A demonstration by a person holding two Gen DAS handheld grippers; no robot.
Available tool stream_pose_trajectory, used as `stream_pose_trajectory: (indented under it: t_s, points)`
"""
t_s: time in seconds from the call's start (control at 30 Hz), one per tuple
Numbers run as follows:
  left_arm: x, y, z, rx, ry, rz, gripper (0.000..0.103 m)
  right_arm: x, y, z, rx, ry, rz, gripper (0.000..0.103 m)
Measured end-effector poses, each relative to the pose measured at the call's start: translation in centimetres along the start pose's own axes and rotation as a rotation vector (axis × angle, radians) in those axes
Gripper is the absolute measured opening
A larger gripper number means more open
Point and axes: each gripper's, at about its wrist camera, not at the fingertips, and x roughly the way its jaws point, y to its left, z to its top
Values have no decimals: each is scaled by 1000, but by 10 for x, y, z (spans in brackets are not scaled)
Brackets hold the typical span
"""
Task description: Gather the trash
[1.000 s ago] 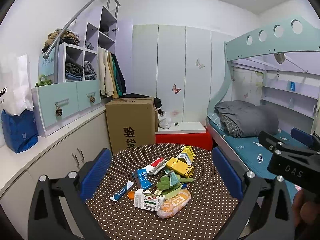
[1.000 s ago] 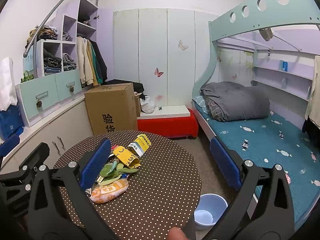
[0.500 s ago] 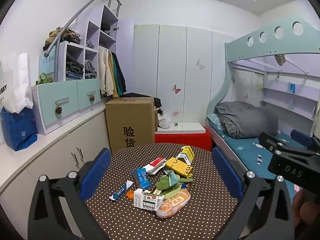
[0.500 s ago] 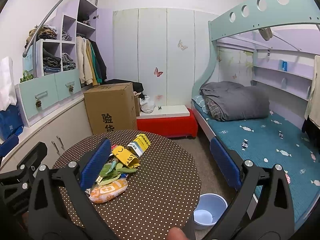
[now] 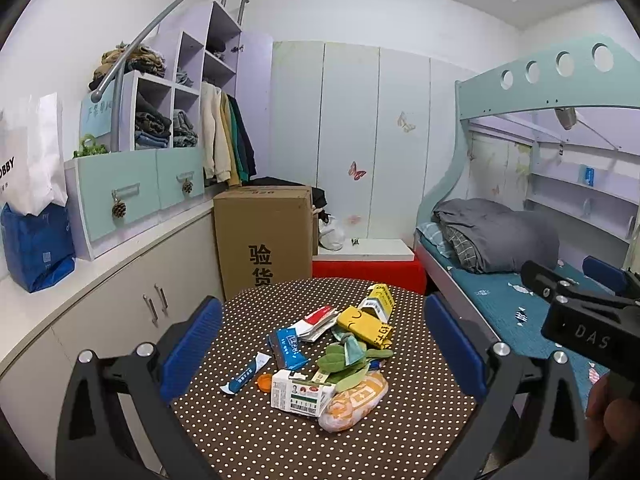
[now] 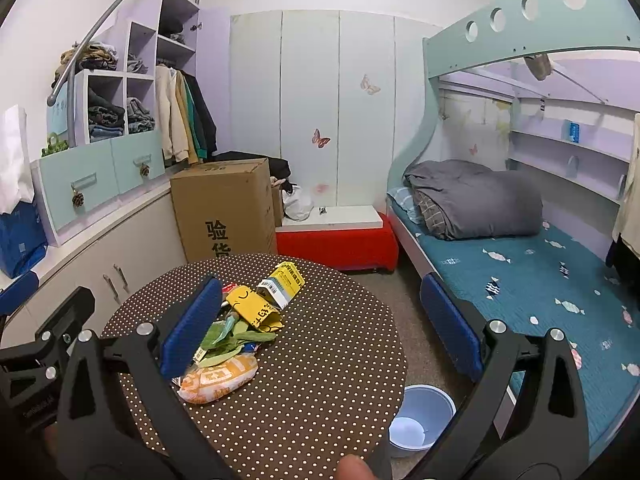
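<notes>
Little has changed over the last second — both views have only drifted slightly, and nothing has been picked up, so collecting is judged not yet begun. The left gripper (image 5: 320,344) is held wide and empty above the near edge of the round table (image 5: 248,432); the right gripper (image 6: 320,320) is likewise spread, holding nothing. The trash pile (image 5: 324,356) lies mid-table: a soft crinkled orange packet (image 5: 354,402), a stiff white carton (image 5: 300,392), a flat blue wrapper (image 5: 289,345), a yellow box (image 5: 366,326). On the floor beside the table — a smooth pale-blue plastic bin (image 6: 420,420).
</notes>
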Motion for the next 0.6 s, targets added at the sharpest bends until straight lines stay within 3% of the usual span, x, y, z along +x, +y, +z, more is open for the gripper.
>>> stream_pose_trajectory:
  t_s: [0.27,0.6]
  points:
    - [27,28,-29,-10,72,66,99,39,10,-22,-5,104,46,97]
    - [63,61,-72,-14,178,145,99,122,40,-88,49,387,202,97]
